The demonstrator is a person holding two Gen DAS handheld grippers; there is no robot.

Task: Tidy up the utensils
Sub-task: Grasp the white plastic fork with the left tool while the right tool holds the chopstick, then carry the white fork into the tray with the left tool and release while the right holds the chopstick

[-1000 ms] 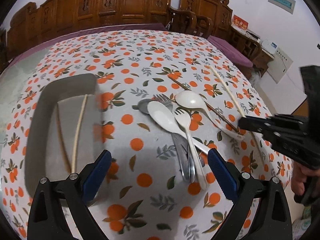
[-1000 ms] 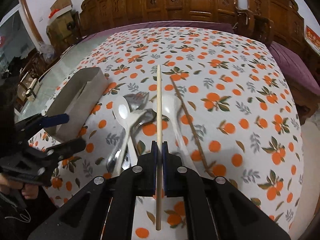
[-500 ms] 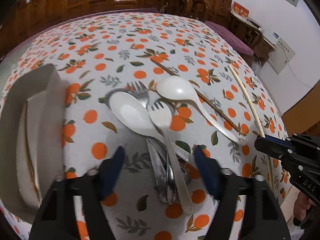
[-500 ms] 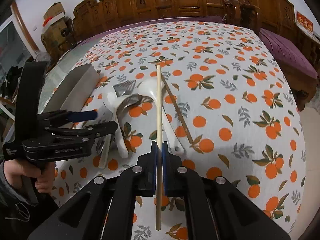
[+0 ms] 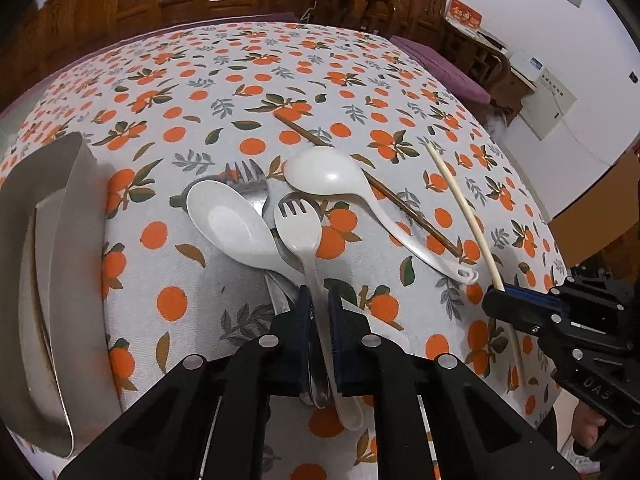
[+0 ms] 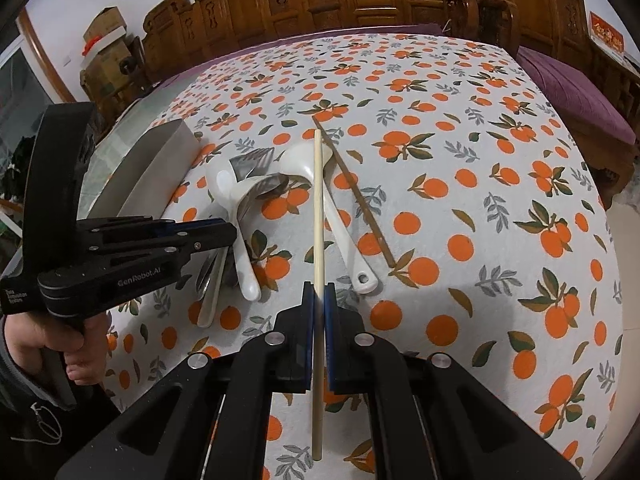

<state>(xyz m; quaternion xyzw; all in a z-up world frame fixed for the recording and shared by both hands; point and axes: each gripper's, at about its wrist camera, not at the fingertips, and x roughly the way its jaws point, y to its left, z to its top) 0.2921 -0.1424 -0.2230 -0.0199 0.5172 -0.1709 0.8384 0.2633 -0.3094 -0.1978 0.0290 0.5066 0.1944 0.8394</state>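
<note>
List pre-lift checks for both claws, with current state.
1. Right claw clamped on pale chopstick: ok.
2. Left claw closing, white fork handle between its pads: ok.
3. Fork alone caught: cannot tell; metal handles lie right beneath.
4. Fork free of neighbours: not ok; white spoon handle crosses under it.
5. Metal tray has room: ok.

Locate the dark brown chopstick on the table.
The dark brown chopstick lies flat on the tablecloth, right of the utensil pile in the left wrist view, passing under the white ladle, with the pale chopstick further right.
</note>
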